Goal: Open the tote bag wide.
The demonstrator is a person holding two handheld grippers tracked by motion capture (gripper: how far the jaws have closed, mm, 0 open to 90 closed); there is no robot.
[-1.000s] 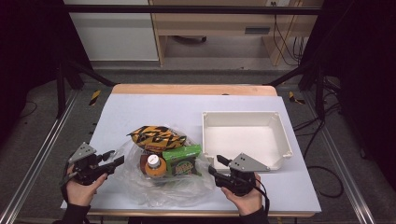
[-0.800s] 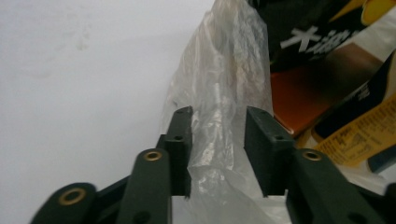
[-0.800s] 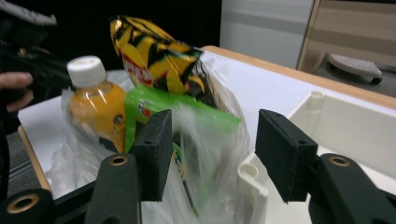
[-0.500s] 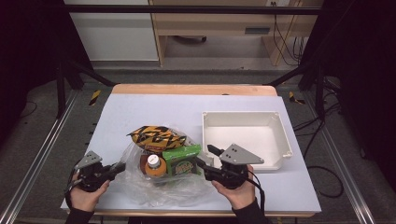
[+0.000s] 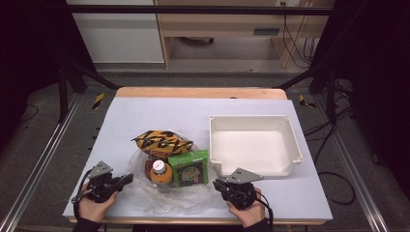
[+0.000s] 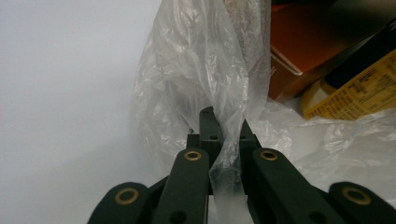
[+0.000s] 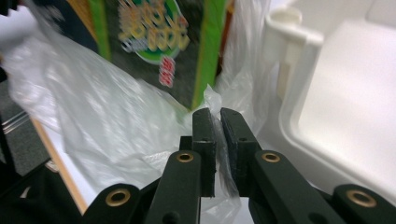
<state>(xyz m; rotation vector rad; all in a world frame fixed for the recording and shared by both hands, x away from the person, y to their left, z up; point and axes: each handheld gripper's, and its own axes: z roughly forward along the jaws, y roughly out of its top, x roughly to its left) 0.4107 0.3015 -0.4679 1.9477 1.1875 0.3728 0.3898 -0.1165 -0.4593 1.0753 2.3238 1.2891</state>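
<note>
Both jaws clamped tight on the plastic bag (image 5: 169, 195), left gripper (image 5: 126, 179) at 9 o'clock, right gripper (image 5: 217, 183) at 3, probably to spread it

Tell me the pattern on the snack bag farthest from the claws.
Orange-yellow with black stripes: the snack bag, clearest in the high view.

Clear plastic bag (image 5: 164, 193), green box (image 5: 189, 167), orange-black striped packet (image 5: 162, 141), white tray (image 5: 290, 140)

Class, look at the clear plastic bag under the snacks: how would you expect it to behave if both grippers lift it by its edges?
The plastic bag is thin and crumpled, so it would probably sag rather than hold shape. The left gripper and right gripper each pinch only a fold of film, which may slip or stretch. The bottle and green packet on it could slide towards the middle.
</note>
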